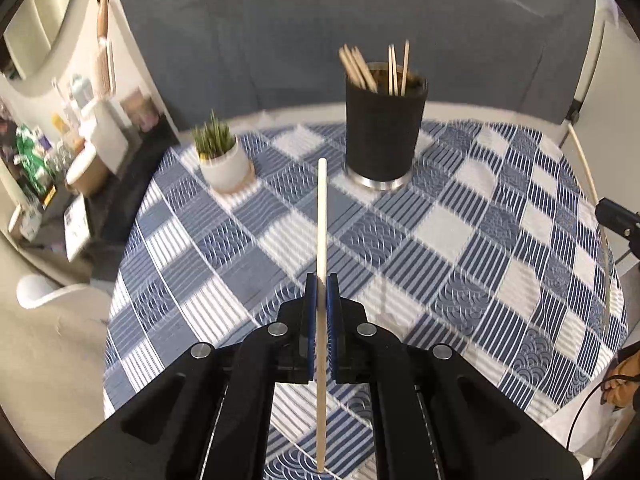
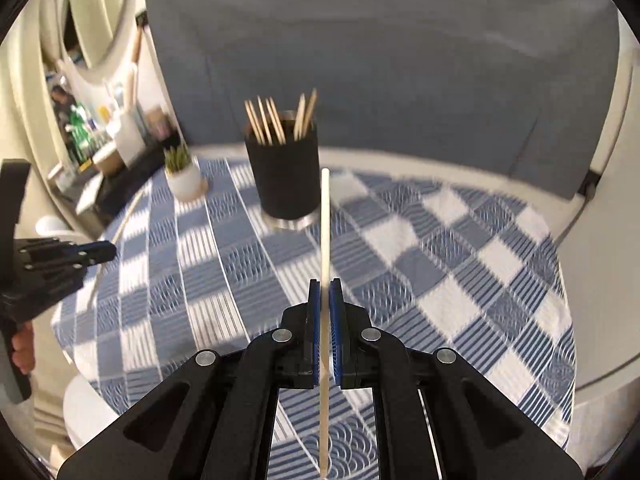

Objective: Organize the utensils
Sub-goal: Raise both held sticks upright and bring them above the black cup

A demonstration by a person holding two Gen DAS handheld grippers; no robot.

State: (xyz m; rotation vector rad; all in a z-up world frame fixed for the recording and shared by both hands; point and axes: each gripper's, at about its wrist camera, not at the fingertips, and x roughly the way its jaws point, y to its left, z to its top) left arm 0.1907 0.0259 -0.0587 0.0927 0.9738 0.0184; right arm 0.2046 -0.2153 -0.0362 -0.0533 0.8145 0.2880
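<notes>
A black cylindrical holder [image 1: 382,136] [image 2: 285,176] with several wooden chopsticks in it stands at the far side of the round table. My left gripper [image 1: 321,280] is shut on a pale wooden chopstick [image 1: 321,220] that points toward the holder, raised above the cloth. My right gripper [image 2: 325,284] is shut on another pale chopstick [image 2: 325,224], also lifted above the table. The left gripper [image 2: 102,252] shows at the left edge of the right wrist view with its chopstick [image 2: 128,212]. The right gripper [image 1: 616,216] shows at the right edge of the left wrist view with its chopstick [image 1: 588,172].
A blue and white checked tablecloth [image 1: 460,232] [image 2: 440,248] covers the round table. A small green plant in a white pot [image 1: 224,160] [image 2: 183,176] stands left of the holder. A grey sofa [image 1: 360,32] lies behind the table, and cluttered shelves [image 1: 60,148] at the left.
</notes>
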